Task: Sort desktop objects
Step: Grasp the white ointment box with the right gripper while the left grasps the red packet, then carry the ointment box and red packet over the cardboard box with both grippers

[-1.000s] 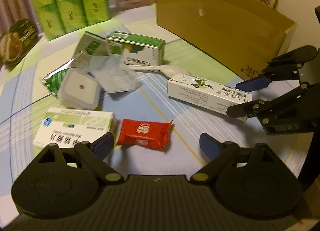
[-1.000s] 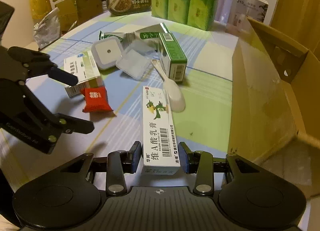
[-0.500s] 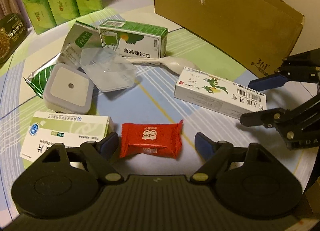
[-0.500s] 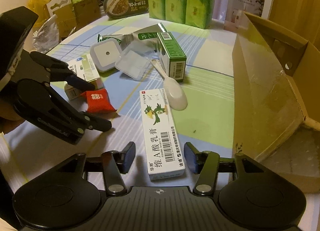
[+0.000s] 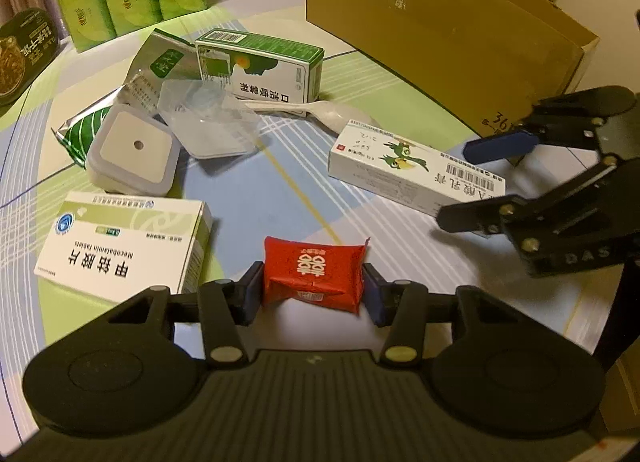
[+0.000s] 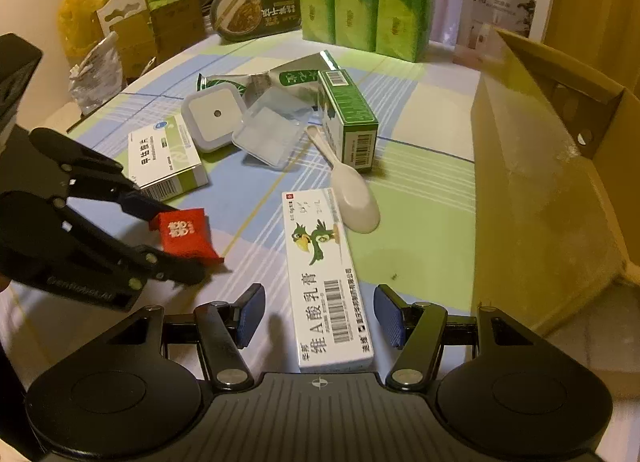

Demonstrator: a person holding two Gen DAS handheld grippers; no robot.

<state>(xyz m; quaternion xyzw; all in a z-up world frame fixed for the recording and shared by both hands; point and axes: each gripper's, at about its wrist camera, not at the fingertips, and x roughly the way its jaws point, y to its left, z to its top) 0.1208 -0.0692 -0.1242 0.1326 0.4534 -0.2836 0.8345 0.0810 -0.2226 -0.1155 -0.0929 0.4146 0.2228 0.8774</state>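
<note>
Left wrist view shows one red candy packet lying on the worktop, pinched on both sides by the pads of the left hand-held gripper. Right wrist view shows the right hand-held gripper spread wide, its two pads standing clear on either side of one long white ointment box, which lies flat on the worktop. Farther out lie two more cartons, one white tablet box and one green box, plus one white spoon, one square night light, one clear plastic lid and one big cardboard box.
</note>
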